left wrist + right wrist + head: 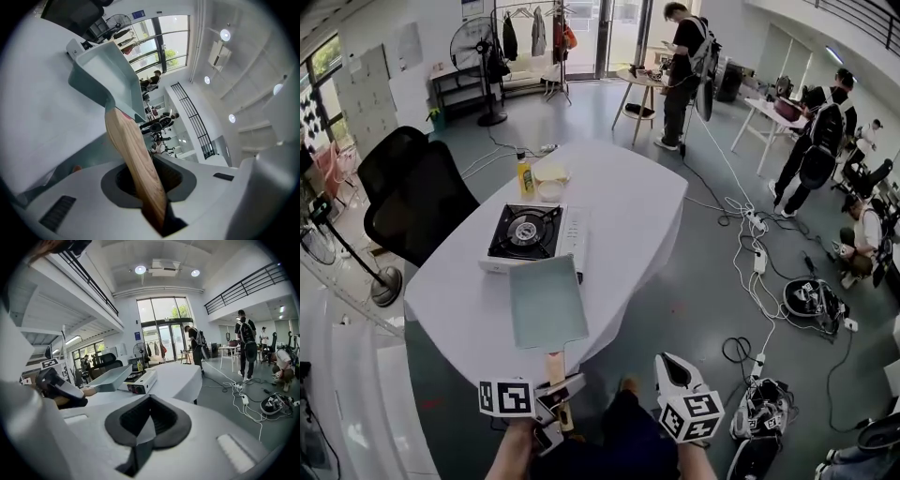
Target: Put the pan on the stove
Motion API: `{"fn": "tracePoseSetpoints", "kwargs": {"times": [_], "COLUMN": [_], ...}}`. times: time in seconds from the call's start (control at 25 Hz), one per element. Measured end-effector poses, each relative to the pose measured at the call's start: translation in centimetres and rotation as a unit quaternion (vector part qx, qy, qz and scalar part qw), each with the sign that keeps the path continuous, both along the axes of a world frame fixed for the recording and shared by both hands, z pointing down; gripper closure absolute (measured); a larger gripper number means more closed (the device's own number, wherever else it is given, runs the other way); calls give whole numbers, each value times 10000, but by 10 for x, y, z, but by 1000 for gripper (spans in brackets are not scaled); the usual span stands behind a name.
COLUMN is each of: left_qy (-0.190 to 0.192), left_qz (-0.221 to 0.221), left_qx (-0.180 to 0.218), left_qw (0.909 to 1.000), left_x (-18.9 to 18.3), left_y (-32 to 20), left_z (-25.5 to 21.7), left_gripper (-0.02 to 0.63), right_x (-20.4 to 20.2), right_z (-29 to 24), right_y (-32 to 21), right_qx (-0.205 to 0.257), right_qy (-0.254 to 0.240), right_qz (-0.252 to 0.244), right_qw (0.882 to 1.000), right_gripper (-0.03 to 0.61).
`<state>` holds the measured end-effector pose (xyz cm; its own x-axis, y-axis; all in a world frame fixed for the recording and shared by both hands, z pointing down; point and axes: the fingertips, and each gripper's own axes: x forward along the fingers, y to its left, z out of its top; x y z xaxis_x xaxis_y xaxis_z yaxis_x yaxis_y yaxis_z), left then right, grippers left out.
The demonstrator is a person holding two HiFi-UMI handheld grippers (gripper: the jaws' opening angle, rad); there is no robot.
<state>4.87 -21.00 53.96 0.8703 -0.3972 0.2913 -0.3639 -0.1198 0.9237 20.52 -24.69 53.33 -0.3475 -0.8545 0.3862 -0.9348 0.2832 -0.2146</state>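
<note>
Pan (546,302) held by its wooden handle (136,159) in left tool (555,377).

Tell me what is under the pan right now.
The white table, and the near edge of the stove under its far end. The pan, held by the left gripper, hides the tabletop beneath it.

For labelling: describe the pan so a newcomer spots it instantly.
White oval table, gas stove on its left half. Just in front of the stove, the left tool holds the pan: the only square, pale-green thing, with a wooden handle.
</note>
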Motion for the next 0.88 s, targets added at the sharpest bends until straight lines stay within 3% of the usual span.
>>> {"fn": "tracePoseSetpoints", "kwargs": {"times": [0.44, 0.64, 0.88], "left_qy": [67, 88, 25], "left_qz": [-458, -597, -676], "left_qx": [196, 323, 158], "left_qw": [9987, 9977, 9976], "left_x": [95, 124, 143], "left_y": [-147, -176, -197], "left_z": [-15, -9, 3], "left_gripper": [537, 537, 537], "right_x": [100, 129, 138], "right_z": [-17, -11, 12], "right_y": [-154, -190, -208], "right_qx": [160, 270, 22], "right_qy": [47, 18, -115], "right_qz": [-342, -438, -623], "right_qw": [9993, 9987, 9980], "right_gripper": [578, 578, 578]}}
